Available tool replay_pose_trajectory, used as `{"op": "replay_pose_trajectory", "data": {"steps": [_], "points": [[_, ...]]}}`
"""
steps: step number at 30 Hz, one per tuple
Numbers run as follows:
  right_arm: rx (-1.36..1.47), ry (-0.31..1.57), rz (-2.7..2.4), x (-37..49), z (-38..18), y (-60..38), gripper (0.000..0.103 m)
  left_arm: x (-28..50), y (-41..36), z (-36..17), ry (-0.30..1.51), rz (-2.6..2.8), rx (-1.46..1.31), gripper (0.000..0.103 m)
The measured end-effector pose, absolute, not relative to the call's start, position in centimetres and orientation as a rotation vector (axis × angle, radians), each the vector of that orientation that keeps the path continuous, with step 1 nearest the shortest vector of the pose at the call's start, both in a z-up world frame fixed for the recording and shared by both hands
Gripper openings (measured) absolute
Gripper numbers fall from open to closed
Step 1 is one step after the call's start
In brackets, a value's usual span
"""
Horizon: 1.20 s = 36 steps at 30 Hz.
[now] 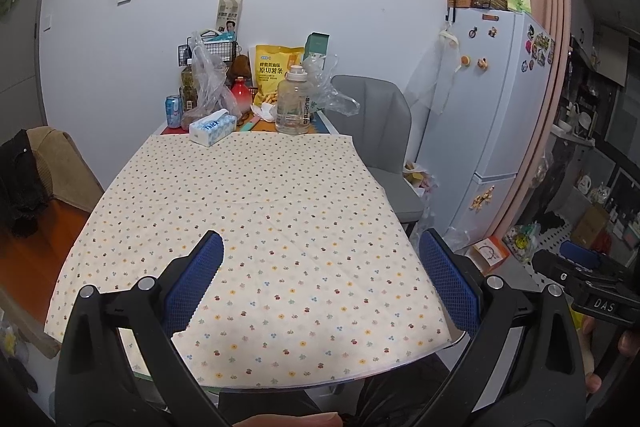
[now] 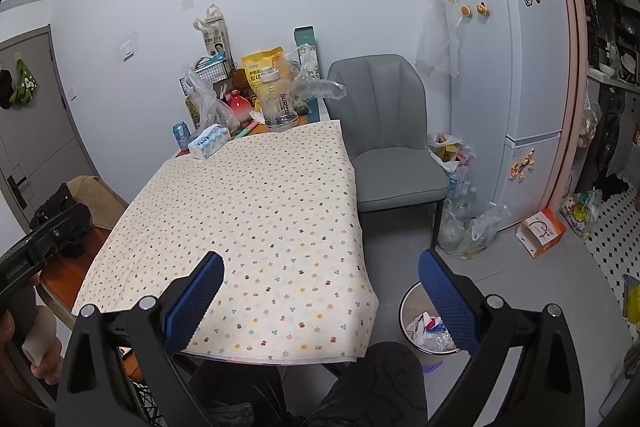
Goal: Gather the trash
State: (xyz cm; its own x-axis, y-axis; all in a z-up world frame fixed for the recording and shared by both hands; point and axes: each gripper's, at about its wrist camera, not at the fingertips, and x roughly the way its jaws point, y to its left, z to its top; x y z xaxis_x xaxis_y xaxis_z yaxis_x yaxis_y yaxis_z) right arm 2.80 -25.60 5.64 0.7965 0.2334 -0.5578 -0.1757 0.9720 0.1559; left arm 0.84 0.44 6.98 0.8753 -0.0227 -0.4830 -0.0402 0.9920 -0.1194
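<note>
Left gripper (image 1: 320,279) and right gripper (image 2: 320,301): fingers spread wide, nothing held, both low in frame above the patterned tablecloth (image 1: 248,211). Waste bin (image 2: 412,301), lower right of the right wrist view, stands on the floor beside the table, holding crumpled trash (image 2: 424,329).

On the counter (image 1: 132,227) stand one tissue box (image 1: 212,126), one blue drink can (image 1: 173,111), one clear water jug (image 1: 294,101), one yellow snack bag (image 1: 276,73), one red vase (image 1: 241,93) and one tall milk carton (image 1: 231,9). One grey chair (image 2: 390,131) stands beside it. On the floor: one waste bin (image 2: 412,307) and one orange box (image 2: 541,233). One white fridge (image 2: 516,75).
</note>
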Motion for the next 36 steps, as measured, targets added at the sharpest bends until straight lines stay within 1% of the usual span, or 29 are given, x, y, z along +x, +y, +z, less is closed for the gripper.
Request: {"op": "replay_pose_trajectory", "data": {"steps": [19, 36], "points": [[0.094, 0.616, 0.221, 2.8, 5.3, -25.6, 0.095, 0.8, 0.4, 7.0, 0.506, 0.009, -0.121, 0.097], [0.100, 0.642, 0.219, 3.4, 4.5, -25.3, 0.095, 1.5, 0.5, 5.9, 0.533, 0.004, -0.119, 0.097]]}}
